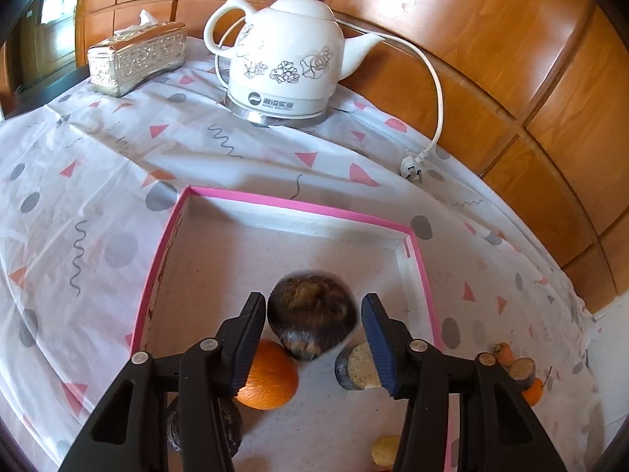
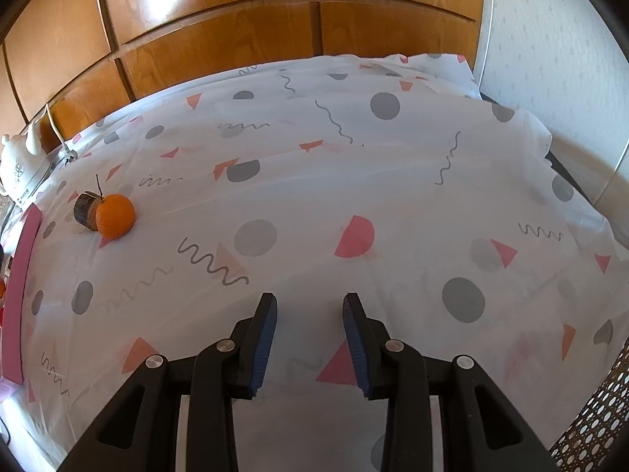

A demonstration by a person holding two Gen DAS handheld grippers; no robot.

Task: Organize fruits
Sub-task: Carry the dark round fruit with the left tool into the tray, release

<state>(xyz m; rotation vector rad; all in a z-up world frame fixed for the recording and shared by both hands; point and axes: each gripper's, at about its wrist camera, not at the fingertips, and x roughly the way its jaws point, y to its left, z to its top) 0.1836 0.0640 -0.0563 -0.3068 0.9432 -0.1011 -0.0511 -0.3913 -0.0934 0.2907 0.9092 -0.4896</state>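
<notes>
In the left wrist view my left gripper is open over a pink-rimmed box. A dark hairy round fruit, motion-blurred, sits between the fingertips; the right finger clearly does not touch it. In the box lie an orange, a dark cut piece with a pale face, another dark fruit under the gripper and a yellow piece. Outside the box at the right lie small orange fruits and a dark slice. In the right wrist view my right gripper is open and empty above the cloth; an orange and a dark slice lie far left.
A white electric kettle with its cord and plug stands at the back, next to a silver tissue box. A patterned white cloth covers the table. Wooden panels stand behind. The box's pink edge shows at left.
</notes>
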